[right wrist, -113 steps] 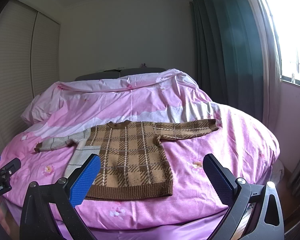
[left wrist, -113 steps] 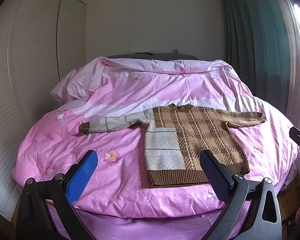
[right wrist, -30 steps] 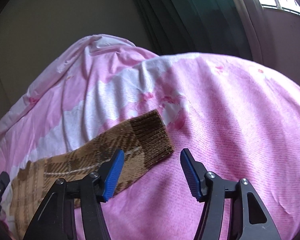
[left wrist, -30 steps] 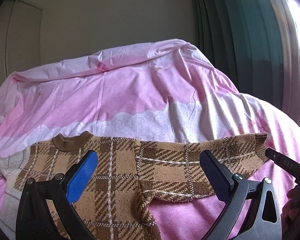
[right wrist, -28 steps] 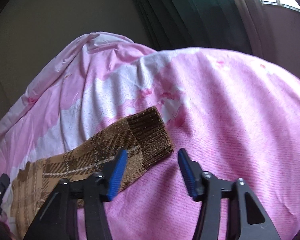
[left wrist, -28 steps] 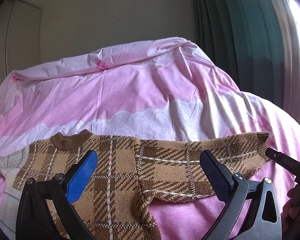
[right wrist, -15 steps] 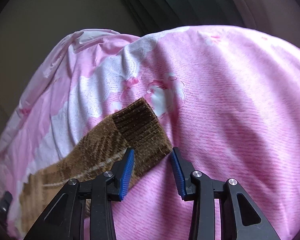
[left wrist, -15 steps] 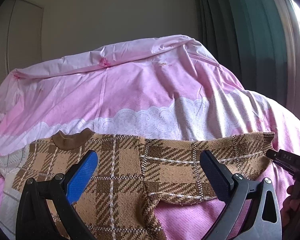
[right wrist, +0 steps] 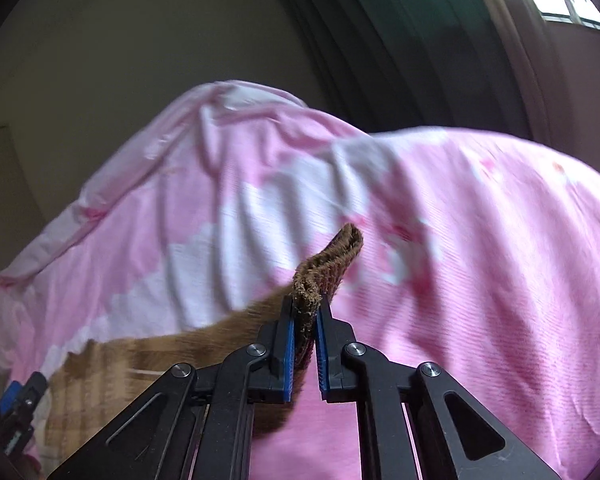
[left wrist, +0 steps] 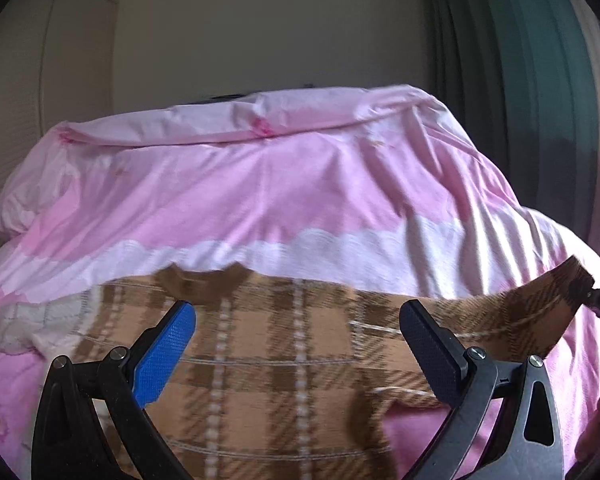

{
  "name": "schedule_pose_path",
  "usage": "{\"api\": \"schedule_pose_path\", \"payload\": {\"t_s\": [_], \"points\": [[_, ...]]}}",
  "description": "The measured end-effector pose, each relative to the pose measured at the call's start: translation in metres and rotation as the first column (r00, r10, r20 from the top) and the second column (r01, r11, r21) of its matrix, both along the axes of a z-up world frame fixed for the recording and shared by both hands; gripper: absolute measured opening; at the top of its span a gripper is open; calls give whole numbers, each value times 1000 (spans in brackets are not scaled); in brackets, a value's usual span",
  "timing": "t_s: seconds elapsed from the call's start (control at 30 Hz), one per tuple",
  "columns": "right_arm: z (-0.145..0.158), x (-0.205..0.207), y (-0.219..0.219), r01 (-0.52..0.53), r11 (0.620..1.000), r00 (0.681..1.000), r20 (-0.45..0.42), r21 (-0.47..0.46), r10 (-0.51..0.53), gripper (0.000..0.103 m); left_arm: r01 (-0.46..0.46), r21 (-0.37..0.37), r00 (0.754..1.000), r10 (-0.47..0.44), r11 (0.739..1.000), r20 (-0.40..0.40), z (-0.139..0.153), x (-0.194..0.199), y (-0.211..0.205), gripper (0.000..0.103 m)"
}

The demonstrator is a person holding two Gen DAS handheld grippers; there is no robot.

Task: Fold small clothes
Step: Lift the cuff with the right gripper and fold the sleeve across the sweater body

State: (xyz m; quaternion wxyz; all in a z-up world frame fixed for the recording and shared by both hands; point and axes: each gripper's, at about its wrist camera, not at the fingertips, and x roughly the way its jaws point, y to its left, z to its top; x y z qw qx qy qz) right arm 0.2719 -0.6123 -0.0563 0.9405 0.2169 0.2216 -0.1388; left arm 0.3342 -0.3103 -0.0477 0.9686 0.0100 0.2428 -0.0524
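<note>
Between right tongs [right wrist: 304, 312] sweater cuff [right wrist: 328, 264] clamped, apparently lifted off bed [right wrist: 480, 260]

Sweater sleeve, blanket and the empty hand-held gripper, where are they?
sweater sleeve [right wrist: 328, 264], right wrist view, dark ribbed cuff
blanket [left wrist: 300, 184], left wrist view, bare pink middle
left hand-held gripper [left wrist: 296, 340], left wrist view, between its fingertips
</note>
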Motion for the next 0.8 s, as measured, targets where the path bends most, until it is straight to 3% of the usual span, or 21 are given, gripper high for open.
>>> {"api": "schedule_pose_path", "payload": {"t_s": [0.2,0.37,0.6,0.8], "points": [[42,14,78,-121,991,991,58,-60,124,10,-83,-14,996,83,996,22,25,-7,72,103],[60,39,155,-209,973,975,61,-98,215,10,-160,-23,987,160,987,23,39,-11,145,103],[59,77,264,-335,933,940,18,-132,341,10,-241,0,970,241,970,3,37,-15,239,103],[23,109,352,-439,885,898,-91,-153,430,10,-299,6,954,299,954,-34,17,-15,302,103]]}}
